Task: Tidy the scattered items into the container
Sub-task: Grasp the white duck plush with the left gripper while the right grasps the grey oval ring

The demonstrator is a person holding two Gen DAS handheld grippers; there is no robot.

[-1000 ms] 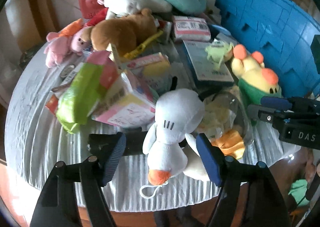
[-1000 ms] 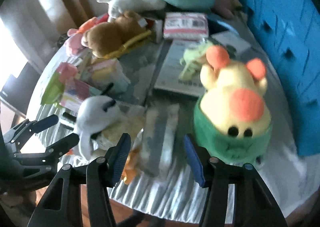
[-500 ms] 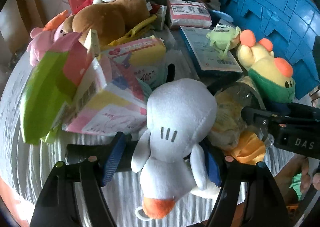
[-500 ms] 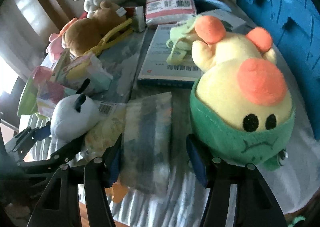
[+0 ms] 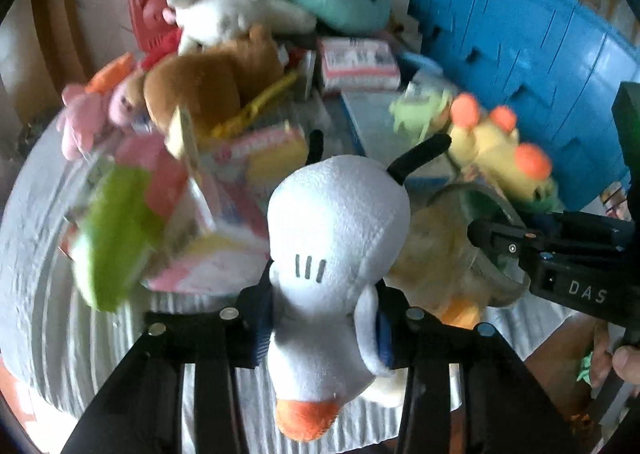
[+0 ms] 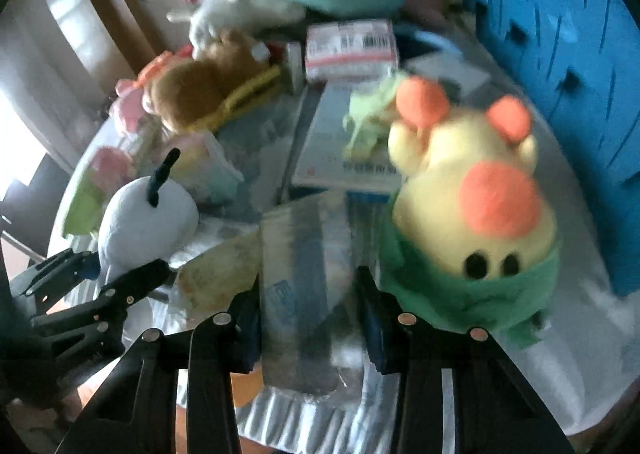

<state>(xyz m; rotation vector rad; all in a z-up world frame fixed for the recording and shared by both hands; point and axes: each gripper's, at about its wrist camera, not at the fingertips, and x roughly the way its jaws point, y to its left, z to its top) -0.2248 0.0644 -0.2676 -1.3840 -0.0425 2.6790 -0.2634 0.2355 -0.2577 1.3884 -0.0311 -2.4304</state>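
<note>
Left gripper (image 5: 324, 324) jaws clamped round white plush (image 5: 336, 254); right gripper (image 6: 310, 318), in its own view, on clear packet (image 6: 308, 286).

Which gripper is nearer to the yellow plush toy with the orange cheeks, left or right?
Right. The right gripper is shut on a clear packet directly beside the yellow plush toy. The left gripper is shut on the white plush duck, across the packet from it.

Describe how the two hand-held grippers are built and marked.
Each is a black plastic frame with two angular fingers, a blue ribbed pad on the inner face of each finger, and small round silver fasteners along the top. The left hand-held gripper shows this in its own view; the right hand-held gripper matches, and its body carries white letters "DAS".
</note>
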